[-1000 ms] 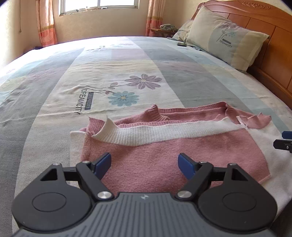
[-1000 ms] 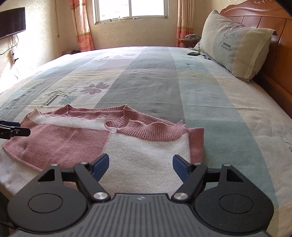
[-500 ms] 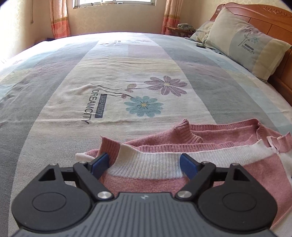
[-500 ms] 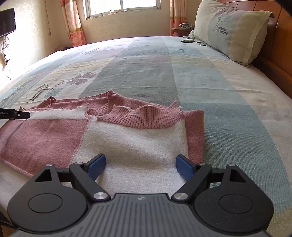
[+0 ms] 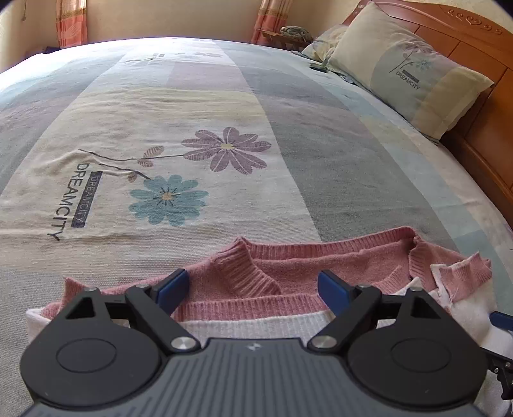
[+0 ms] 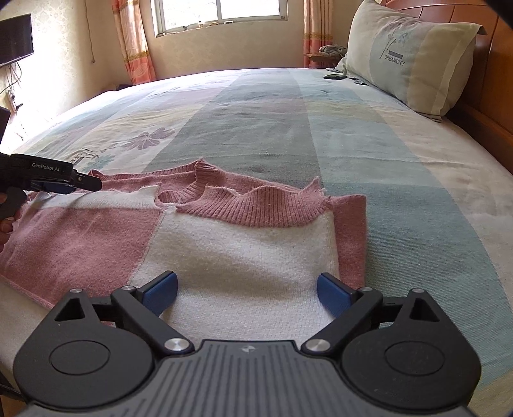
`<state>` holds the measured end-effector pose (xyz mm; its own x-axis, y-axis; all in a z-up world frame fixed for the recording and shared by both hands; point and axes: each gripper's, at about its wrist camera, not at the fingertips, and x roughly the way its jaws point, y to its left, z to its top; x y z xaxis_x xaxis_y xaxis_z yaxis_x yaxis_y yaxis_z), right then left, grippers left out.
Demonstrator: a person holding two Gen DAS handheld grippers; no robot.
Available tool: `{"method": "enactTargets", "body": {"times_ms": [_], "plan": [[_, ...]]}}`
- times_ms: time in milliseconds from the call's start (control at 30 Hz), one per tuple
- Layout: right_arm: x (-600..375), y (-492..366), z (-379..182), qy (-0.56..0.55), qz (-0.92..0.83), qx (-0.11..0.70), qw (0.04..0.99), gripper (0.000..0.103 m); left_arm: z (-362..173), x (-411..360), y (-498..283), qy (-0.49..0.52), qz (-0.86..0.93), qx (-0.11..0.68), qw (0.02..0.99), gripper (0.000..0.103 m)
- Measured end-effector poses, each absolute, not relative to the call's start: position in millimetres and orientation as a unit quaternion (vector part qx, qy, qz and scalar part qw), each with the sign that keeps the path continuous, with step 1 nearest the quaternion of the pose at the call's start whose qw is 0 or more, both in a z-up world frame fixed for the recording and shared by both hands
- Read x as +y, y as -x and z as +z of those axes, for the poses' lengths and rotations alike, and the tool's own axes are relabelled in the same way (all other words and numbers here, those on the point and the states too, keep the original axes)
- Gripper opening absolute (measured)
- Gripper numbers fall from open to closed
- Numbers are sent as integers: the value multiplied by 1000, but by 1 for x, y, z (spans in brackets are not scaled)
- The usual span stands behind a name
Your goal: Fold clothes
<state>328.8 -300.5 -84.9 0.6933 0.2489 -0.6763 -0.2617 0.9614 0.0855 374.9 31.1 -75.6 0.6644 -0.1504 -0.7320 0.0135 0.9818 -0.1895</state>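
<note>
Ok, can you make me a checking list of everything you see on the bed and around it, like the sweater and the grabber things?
Surface: bed with a striped, flower-printed cover, lightly wrinkled.
Job's things: pink and white sweater lying partly folded at the near edge, ribbed pink hem turned up.
Clutter: small dark object near the pillow, too small to identify.
Grippers: left gripper open over the sweater's pink and white edge; right gripper open over the white panel. Both have just been opening; nothing is pinched.
Cables: wires hanging below the wall screen.
Surroundings: pillow, wooden headboard, window with curtains, bedside table.
</note>
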Motion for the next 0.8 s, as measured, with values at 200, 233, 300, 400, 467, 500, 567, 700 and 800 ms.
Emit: {"method": "enactTargets", "body": {"times_ms": [200,233,300,400,467,500,567,700,800], "plan": [[-294,-322,-74,13,126,372,920,97,-40,21,-317,67,-43,386,919,88],[-292,-320,-71,15,126,372,920,97,-39,19,-307,73,-43,386,919,90],[-289,-315,-65,18,124,374,919,97,-36,17,-286,84,-43,387,917,91],[-289,-310,-63,17,105,389,915,100,-45,11,-269,85,-39,409,908,91],[-289,-307,-61,16,93,399,912,101,-55,9,-264,88,-31,435,896,91],[-290,-305,-61,15,87,405,910,101,-58,9,-261,89,-22,445,891,91],[-294,-301,-61,11,76,415,907,102,-60,8,-256,88,-11,458,884,91],[-300,-283,-45,-13,79,406,910,103,-51,-4,-240,69,-21,450,890,91],[-298,-271,-39,-14,88,402,912,103,-46,-15,-234,55,-32,446,893,91]]}}
